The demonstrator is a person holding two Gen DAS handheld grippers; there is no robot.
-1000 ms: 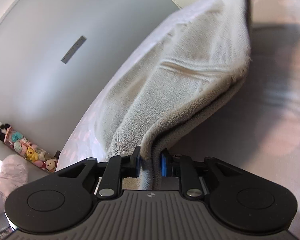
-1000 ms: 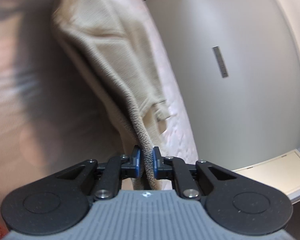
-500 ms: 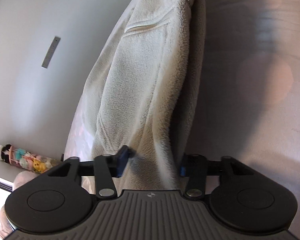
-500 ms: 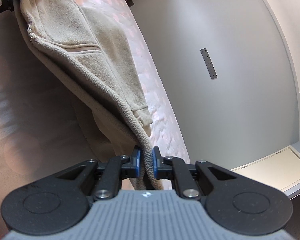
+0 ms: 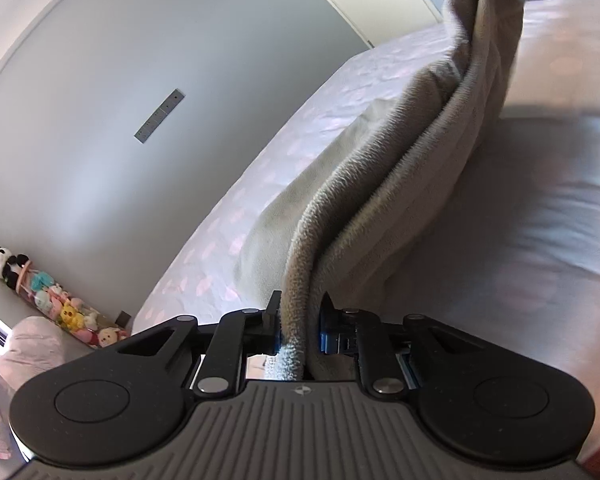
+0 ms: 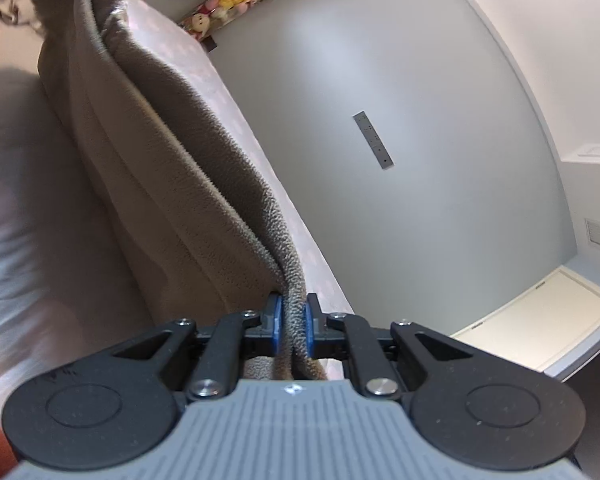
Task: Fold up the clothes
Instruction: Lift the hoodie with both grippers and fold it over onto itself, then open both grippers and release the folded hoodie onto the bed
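The beige fleece garment (image 5: pixel 416 184) hung stretched over the bed (image 5: pixel 284 148) between both grippers. The left gripper (image 5: pixel 299 320) was closing its jaws on one bunched edge; the right gripper (image 6: pixel 292 322) pinched the other edge tight. No containers showed.

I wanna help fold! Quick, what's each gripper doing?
Left gripper: jaws closing on the beige fleece garment, fabric between them.
Right gripper: shut on the same garment.

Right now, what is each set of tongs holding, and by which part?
Both hold one beige fleece garment by its doubled edge: left tongs closing on one end, right tongs clamping the other.
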